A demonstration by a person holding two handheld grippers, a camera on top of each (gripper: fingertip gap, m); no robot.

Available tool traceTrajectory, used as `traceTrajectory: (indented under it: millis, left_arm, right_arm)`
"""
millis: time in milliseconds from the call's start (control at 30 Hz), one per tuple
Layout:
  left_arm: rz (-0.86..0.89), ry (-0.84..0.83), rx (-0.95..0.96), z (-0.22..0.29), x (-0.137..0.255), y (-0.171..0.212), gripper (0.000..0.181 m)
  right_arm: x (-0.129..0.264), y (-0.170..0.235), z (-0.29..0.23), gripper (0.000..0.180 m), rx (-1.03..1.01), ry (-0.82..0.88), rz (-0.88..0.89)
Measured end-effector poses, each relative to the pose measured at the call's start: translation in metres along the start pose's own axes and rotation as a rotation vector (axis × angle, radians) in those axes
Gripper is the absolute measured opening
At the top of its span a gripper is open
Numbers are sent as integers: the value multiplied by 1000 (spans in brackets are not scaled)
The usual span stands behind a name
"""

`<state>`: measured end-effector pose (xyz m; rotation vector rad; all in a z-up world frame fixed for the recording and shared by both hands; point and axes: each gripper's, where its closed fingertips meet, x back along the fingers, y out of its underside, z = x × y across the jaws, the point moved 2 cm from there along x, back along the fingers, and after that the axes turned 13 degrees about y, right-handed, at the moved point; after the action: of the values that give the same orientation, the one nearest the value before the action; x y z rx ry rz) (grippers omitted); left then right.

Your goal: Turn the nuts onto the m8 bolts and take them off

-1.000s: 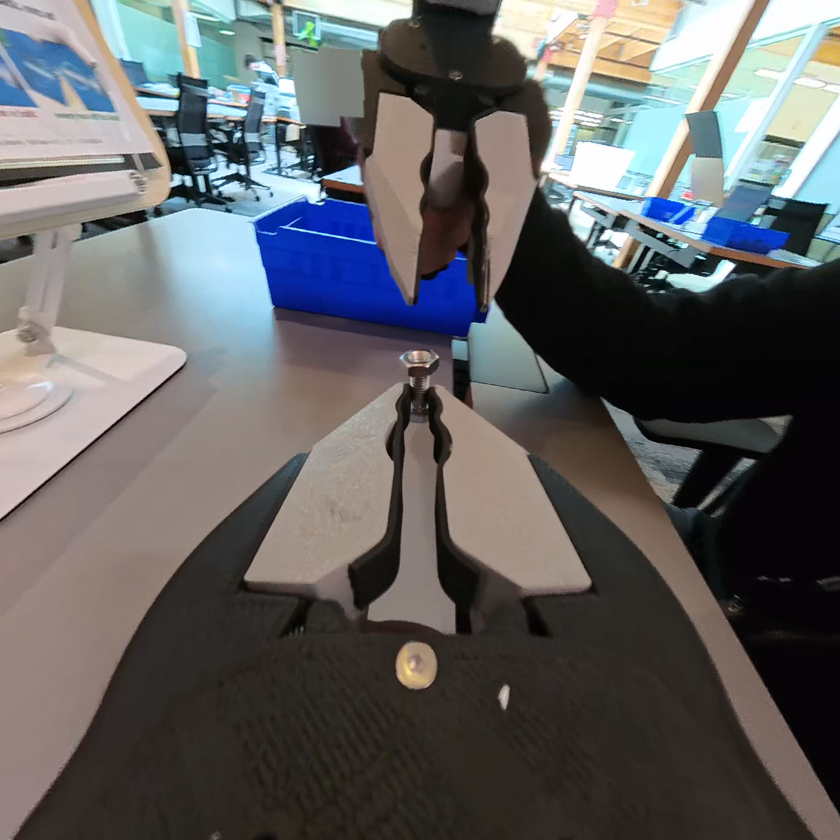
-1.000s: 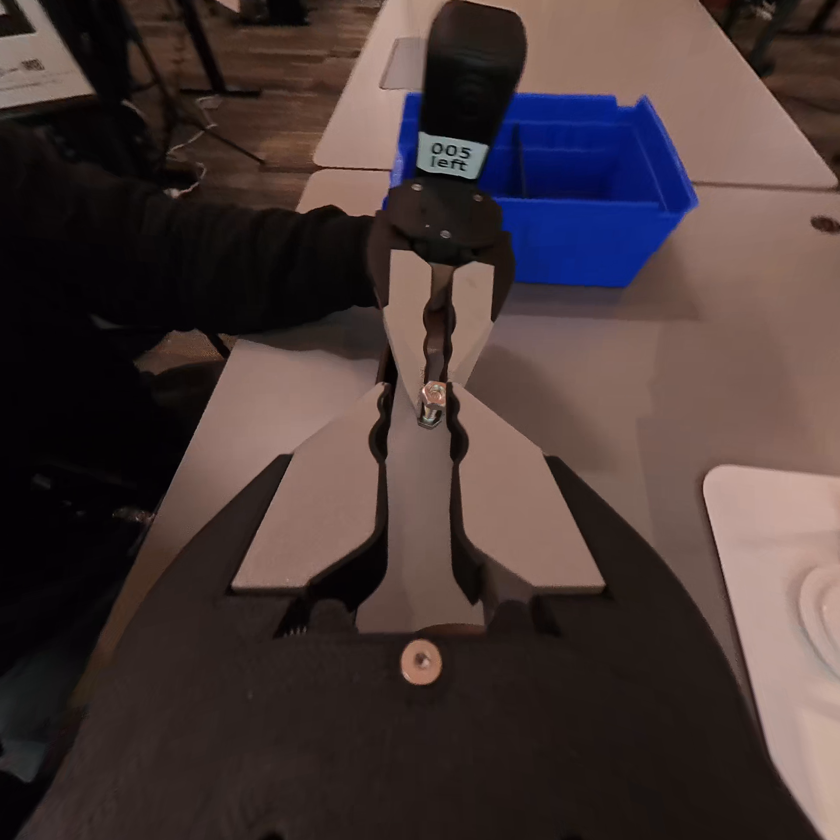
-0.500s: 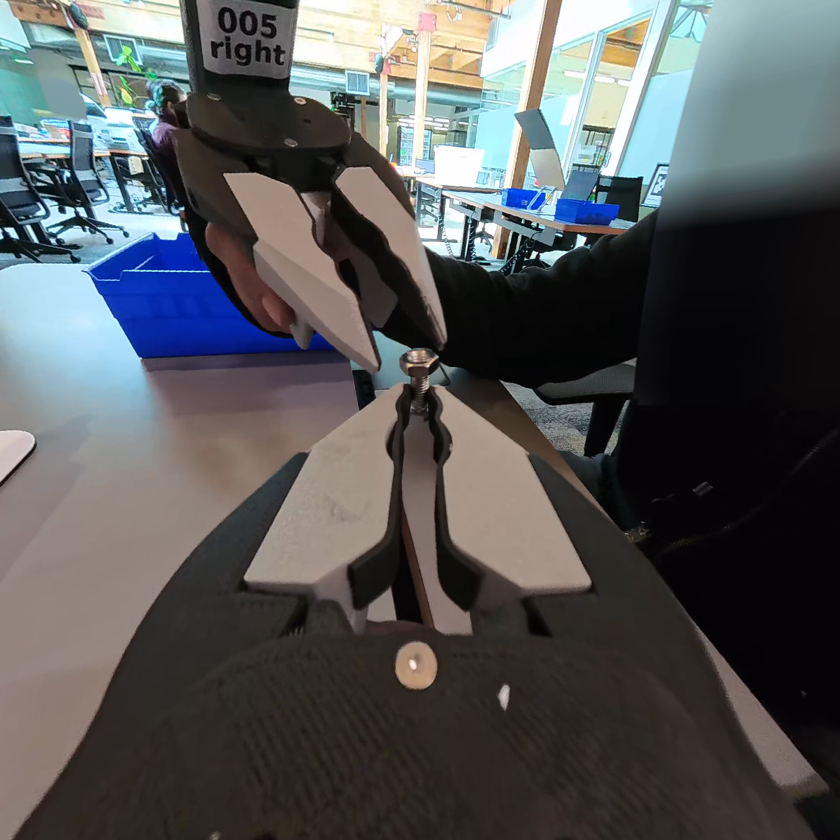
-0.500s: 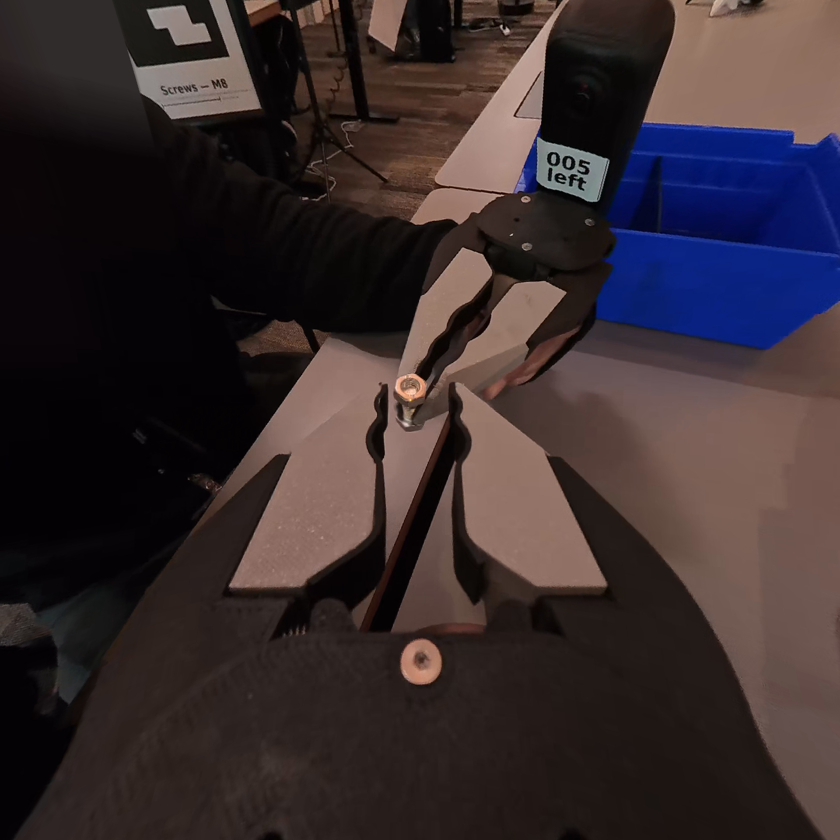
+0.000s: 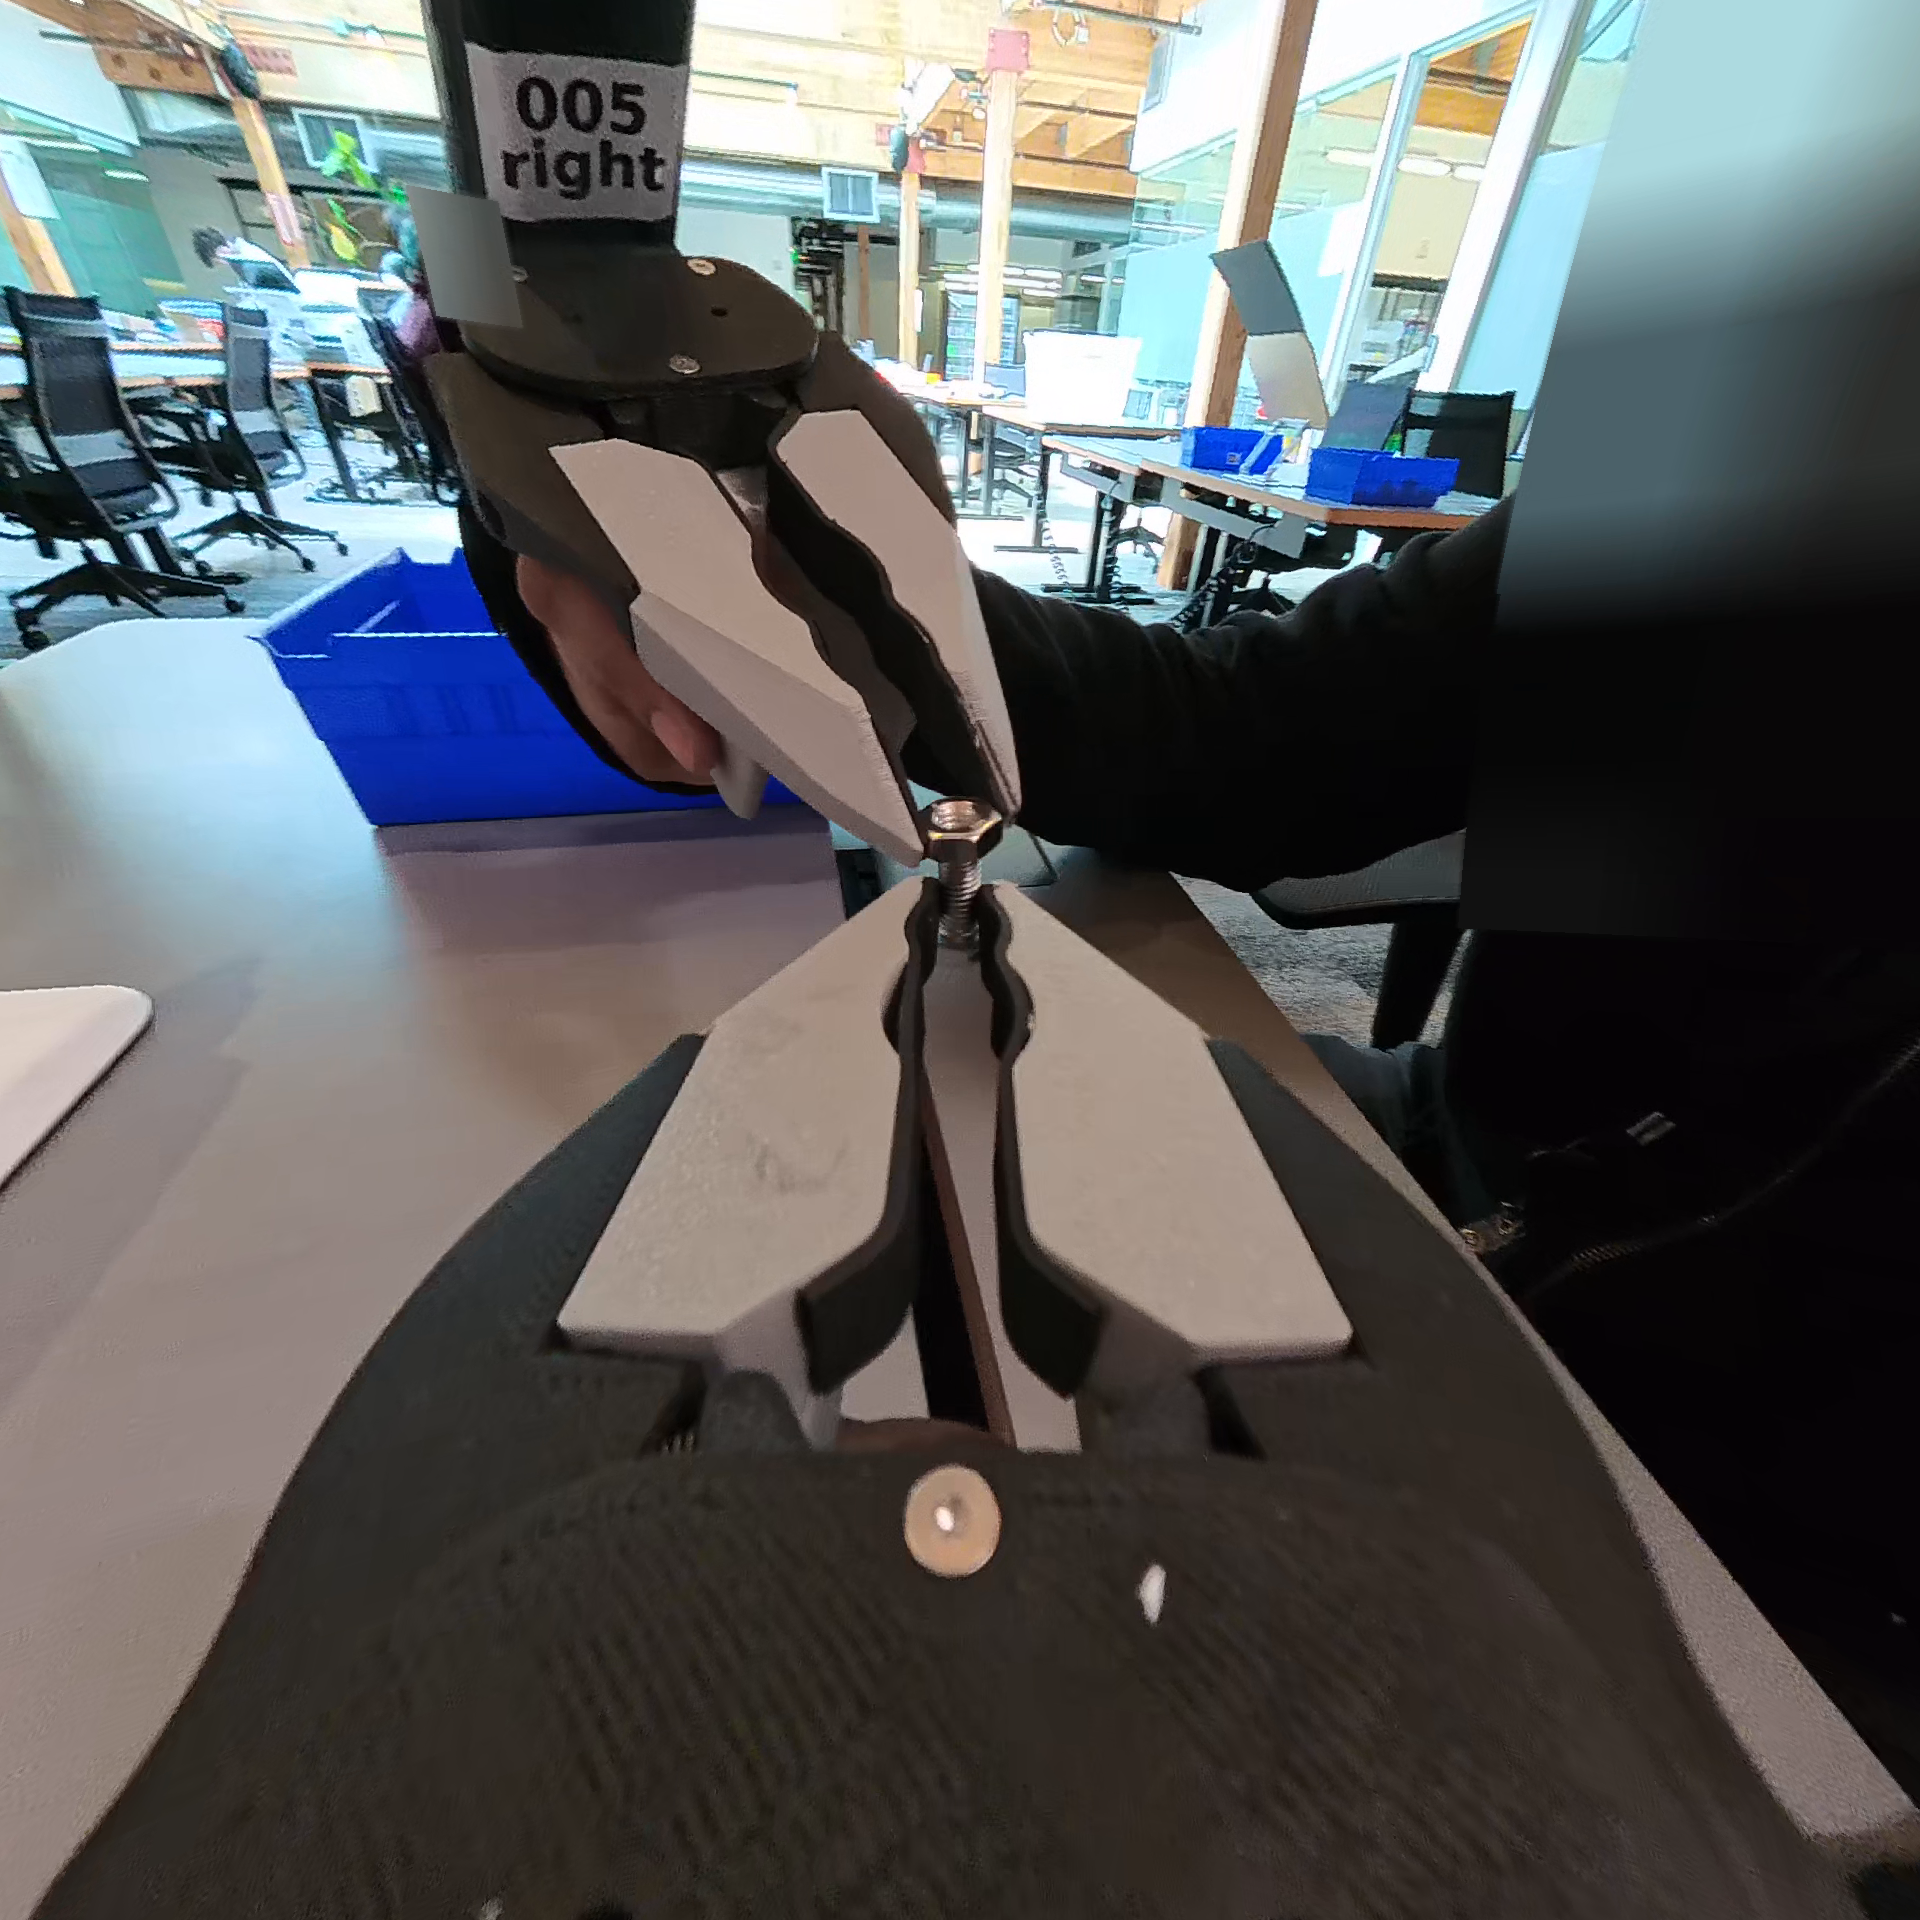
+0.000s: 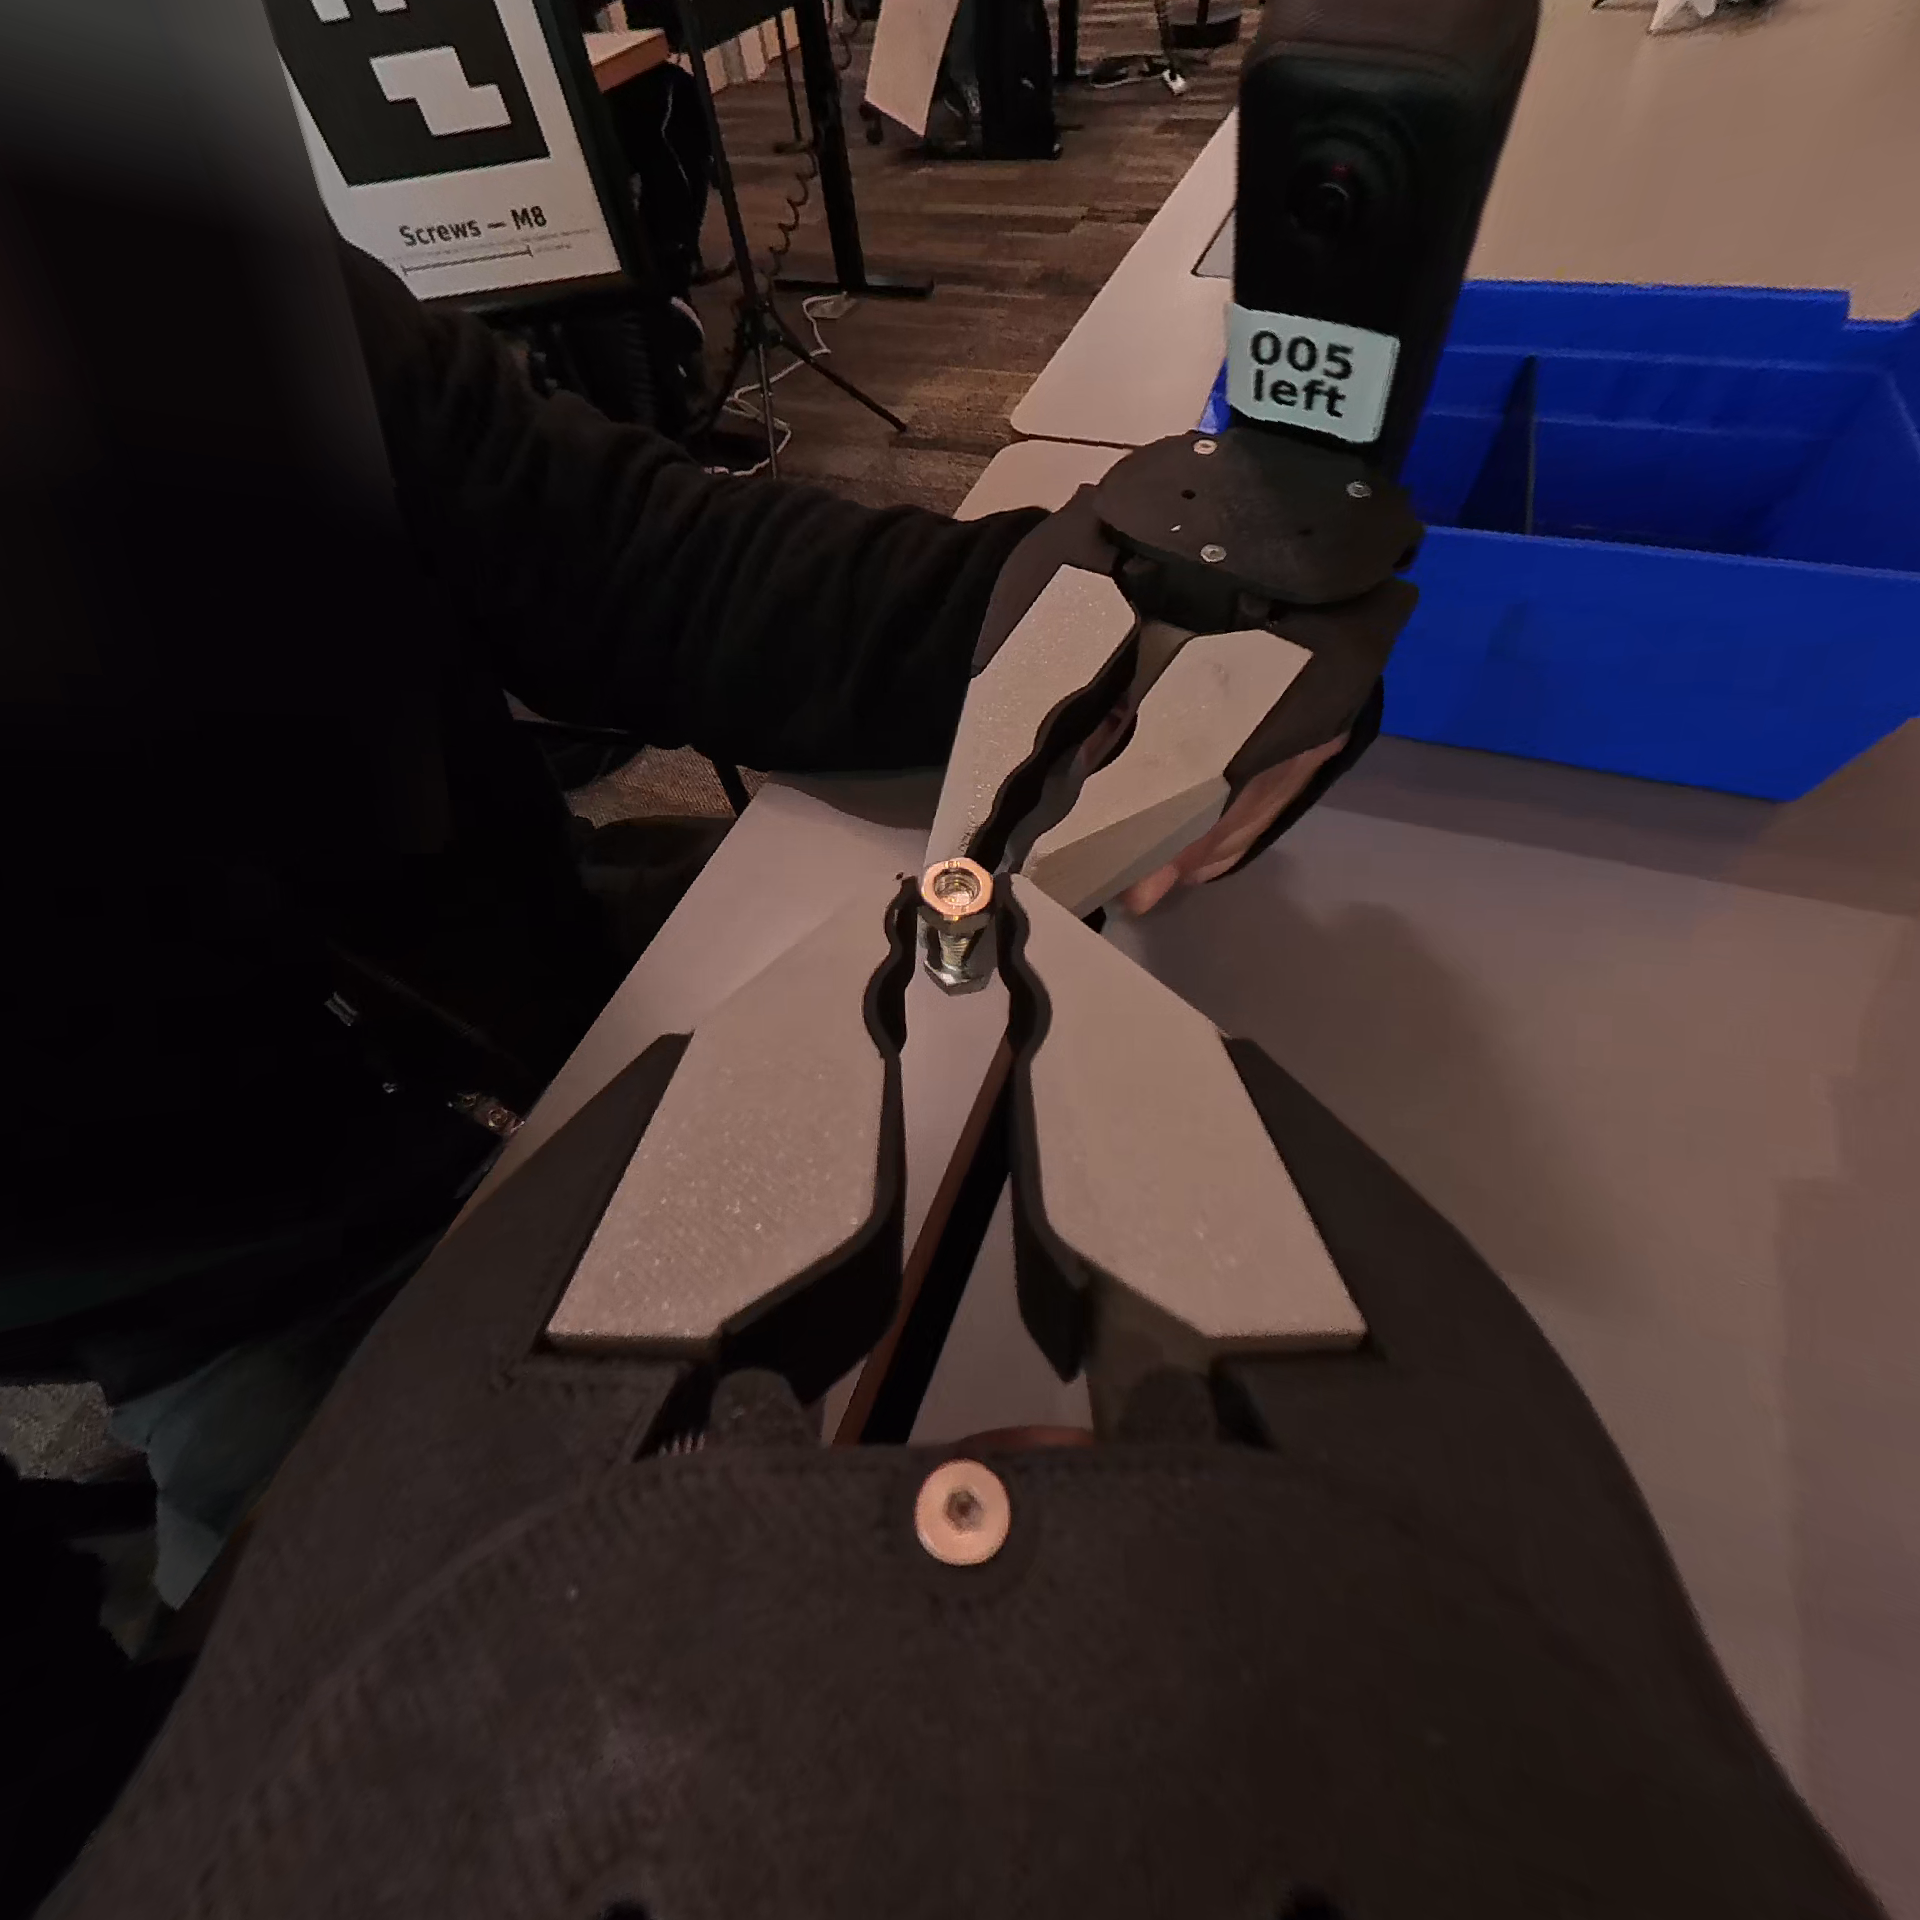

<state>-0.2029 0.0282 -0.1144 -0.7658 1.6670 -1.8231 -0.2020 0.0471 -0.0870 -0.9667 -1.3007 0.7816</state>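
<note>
My left gripper (image 5: 958, 902) is shut on the threaded shank of a steel M8 bolt (image 5: 958, 894) and holds it upright above the grey table (image 5: 520, 987). A hex nut (image 5: 964, 826) sits at the top of the bolt. My right gripper (image 5: 961, 836) comes down from the upper left, and its tips press on both sides of the nut. In the right wrist view the nut (image 6: 958, 891) lies between my right gripper's tips (image 6: 961, 904), with thread and a second hex (image 6: 961, 977) below it. The left gripper (image 6: 992, 871) reaches in from the upper right.
A blue bin (image 5: 436, 707) stands on the table behind the grippers and also shows in the right wrist view (image 6: 1662, 644). A white base plate (image 5: 52, 1049) lies at the left. The person's dark sleeves (image 5: 1247, 727) and body are at the table's near edge. A sign stand (image 6: 447, 135) stands on the floor. My two grippers' fingertips are within a few centimetres of each other.
My right gripper came down from well above the bolt to the nut, and its jaws narrowed onto it. My left gripper swung right while keeping hold of the bolt.
</note>
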Motion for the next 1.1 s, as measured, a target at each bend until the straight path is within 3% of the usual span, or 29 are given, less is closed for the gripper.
traceTrajectory:
  millis: [433, 833, 1000, 1100]
  left_arm:
    - [-17, -482, -8, -57, 23, -9, 5]
    - [-115, -846, 4, -85, 39, 5, 4]
    - [-26, -722, 49, -77, 37, 0, 4]
    - [27, -616, 72, -69, 32, -7, 5]
  right_arm:
    - [16, 2, 59, 11, -63, 405, -66]
    - [12, 16, 93, 11, -164, 616, -127]
    - [11, 10, 86, 13, -146, 567, -83]
    - [19, 3, 75, 25, -155, 482, -39]
